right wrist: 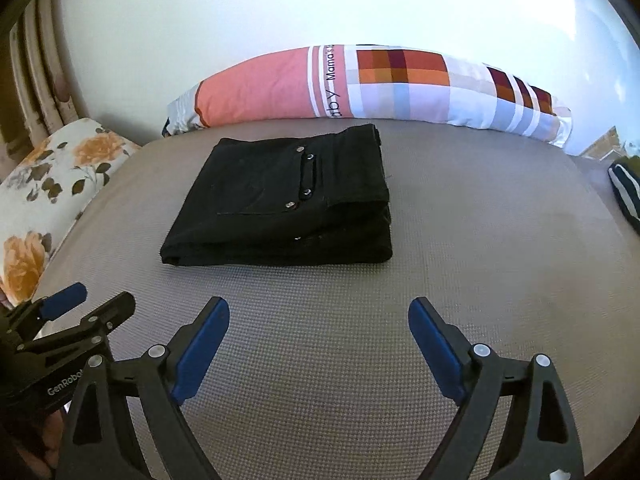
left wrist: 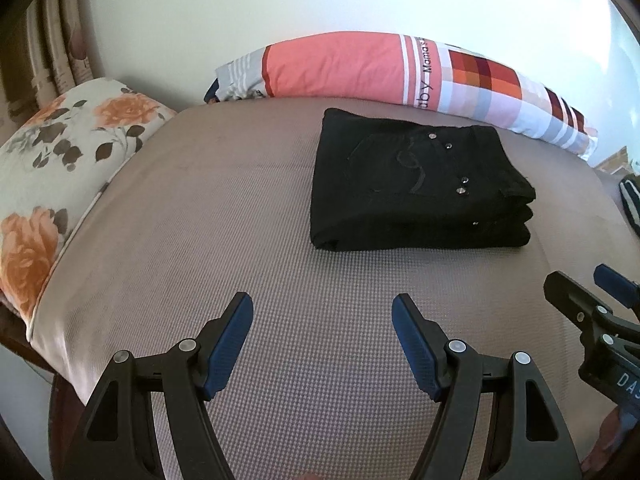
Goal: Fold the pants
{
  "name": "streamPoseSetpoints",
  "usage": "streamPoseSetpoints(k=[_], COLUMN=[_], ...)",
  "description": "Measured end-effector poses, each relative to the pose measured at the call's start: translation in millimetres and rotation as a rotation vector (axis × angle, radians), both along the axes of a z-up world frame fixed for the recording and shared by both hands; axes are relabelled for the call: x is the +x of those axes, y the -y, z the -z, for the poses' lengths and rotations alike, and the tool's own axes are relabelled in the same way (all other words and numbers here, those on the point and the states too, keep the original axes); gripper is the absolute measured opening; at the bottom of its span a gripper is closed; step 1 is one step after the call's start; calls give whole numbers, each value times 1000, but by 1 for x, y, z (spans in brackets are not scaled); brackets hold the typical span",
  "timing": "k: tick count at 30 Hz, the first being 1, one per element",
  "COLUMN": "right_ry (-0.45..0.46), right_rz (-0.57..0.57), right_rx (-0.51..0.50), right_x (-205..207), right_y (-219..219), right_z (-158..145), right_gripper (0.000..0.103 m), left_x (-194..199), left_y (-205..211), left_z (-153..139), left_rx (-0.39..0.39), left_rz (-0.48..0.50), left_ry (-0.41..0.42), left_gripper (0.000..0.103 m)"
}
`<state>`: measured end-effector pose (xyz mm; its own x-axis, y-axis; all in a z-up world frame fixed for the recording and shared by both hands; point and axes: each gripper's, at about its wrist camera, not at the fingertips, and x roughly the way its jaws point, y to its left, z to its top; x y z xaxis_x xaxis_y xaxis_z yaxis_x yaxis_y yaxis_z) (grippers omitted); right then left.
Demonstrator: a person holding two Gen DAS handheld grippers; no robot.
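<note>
The black pants (left wrist: 420, 184) lie folded into a compact rectangular stack on the grey bed surface (left wrist: 240, 220), back pocket and rivets facing up. They also show in the right wrist view (right wrist: 288, 200). My left gripper (left wrist: 322, 308) is open and empty, hovering over the bed well in front of the pants. My right gripper (right wrist: 318, 312) is open and empty, also short of the pants. The right gripper shows at the right edge of the left wrist view (left wrist: 580, 288); the left gripper shows at the lower left of the right wrist view (right wrist: 92, 300).
A long pink and checked pillow (left wrist: 400, 72) lies along the wall behind the pants. A floral cushion (left wrist: 60, 168) sits at the left. A dark striped item (right wrist: 626, 196) lies at the bed's right edge. Curtains (left wrist: 56, 48) hang at the far left.
</note>
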<state>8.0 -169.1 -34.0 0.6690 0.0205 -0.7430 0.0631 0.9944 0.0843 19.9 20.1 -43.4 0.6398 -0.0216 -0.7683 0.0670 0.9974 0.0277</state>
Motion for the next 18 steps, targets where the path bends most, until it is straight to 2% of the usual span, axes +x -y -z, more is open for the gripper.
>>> streamPoseSetpoints(k=[18], right_ry=[-17], right_rz=[-20], right_rx=[-38], right_x=[0], right_y=[-6], right_z=[7], right_gripper=[92], left_x=[-5], left_y=[4], left_z=[12], left_rx=[18], left_rz=[2], left_ry=[-20], left_gripper=[72])
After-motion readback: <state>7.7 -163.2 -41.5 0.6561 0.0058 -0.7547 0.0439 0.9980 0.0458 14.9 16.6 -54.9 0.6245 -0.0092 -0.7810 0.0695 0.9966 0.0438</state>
